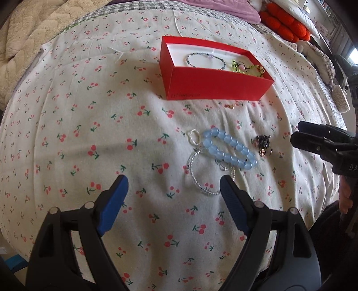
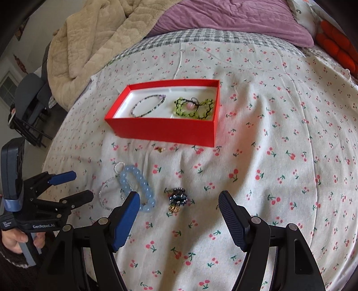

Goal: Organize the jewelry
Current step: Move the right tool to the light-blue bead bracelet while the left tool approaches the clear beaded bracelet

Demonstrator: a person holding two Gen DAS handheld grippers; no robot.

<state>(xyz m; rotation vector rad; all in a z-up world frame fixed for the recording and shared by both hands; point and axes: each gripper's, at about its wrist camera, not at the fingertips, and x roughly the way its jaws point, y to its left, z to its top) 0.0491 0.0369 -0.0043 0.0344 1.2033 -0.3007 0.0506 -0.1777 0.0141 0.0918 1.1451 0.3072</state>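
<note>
The loose jewelry lies on the cherry-print sheet (image 1: pixel 89 125) in front of the red box (image 1: pixel 214 84): a pale blue bead bracelet (image 1: pixel 229 149) lies stretched out, with a small pearl ring (image 1: pixel 194 137) touching its far end and a clear crystal-bead bracelet (image 1: pixel 202 174) partly tucked under its near side. Just beside the blue bracelet sits a dark beaded cluster (image 2: pixel 178 196) with a small gold-toned piece against it; detail too fine to identify. A tiny gold item (image 2: pixel 160 149) lies close to the box's front wall. Inside the box, on its white floor, you have a thin dark-beaded bracelet (image 2: pixel 147 105) on one side and a green beaded piece with a pink bead (image 2: pixel 193 108) on the other, apart from each other. Your left gripper (image 1: pixel 173 185) hangs above the sheet with its blue-padded fingers spread wide, holding nothing, the crystal bracelet just ahead of its right finger. Your right gripper (image 2: pixel 179 201) is likewise spread wide and empty, with the dark cluster lying between its fingertips in view. Beyond the sheet: a beige quilted blanket (image 2: pixel 94 40), a purple cover (image 2: pixel 223 15), and an orange cushion (image 1: pixel 284 22).
</note>
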